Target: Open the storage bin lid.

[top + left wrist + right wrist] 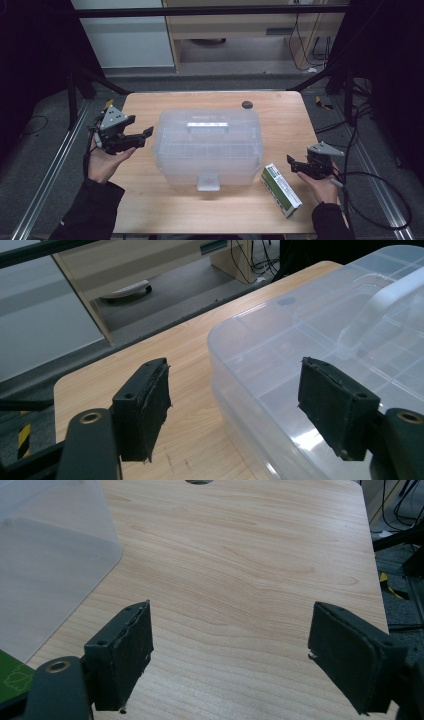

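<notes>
High view: translucent lidded plastic storage box (pixel 207 147) sits mid-table, latch facing the person. Left gripper (pixel 142 136) and right gripper (pixel 292 162) both gape, empty. Risk: a one-sided push slides the box into the green-and-white carton (pixel 282 190).

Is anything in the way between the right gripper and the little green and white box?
Nothing visible. The right gripper, jaws open, sits just right of the box, with bare table between them. The big clear bin is off to the box's left.
</notes>
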Demonstrator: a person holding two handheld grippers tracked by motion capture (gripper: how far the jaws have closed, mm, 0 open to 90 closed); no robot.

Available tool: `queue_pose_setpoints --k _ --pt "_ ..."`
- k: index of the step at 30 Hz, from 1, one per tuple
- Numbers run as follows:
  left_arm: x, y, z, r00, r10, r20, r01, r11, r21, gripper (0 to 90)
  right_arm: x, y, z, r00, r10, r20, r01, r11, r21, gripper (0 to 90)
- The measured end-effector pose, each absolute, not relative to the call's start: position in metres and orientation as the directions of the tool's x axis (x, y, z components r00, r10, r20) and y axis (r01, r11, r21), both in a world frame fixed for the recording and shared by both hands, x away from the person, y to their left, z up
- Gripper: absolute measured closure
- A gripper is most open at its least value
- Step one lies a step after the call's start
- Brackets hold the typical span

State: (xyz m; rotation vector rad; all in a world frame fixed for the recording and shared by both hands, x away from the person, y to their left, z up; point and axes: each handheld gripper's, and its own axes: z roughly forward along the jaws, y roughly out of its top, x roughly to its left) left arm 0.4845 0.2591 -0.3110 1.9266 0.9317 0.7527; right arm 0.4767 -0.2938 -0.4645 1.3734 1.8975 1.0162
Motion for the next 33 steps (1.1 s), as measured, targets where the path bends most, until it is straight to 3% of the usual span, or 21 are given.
queue_pose_setpoints --k 12,19,33 --pt "0.49 0.245 -0.303 0.547 0.802 0.241 0.299 -0.457 0.838 28.5 0.476 -0.294 -0.466 -0.312 0.95 -0.027 0.513 0.193 0.836 18.3" --pt "0.497 0.233 -0.295 0.601 0.745 0.29 0.251 -0.521 0.816 29.2 0.476 -0.294 -0.467 -0.318 0.948 -0.026 0.514 0.195 0.835 18.1" --pt "0.497 0.215 -0.281 0.669 0.667 0.327 0.239 -0.61 0.756 33.7 0.476 -0.295 -0.467 -0.318 0.948 -0.021 0.52 0.193 0.832 18.0"
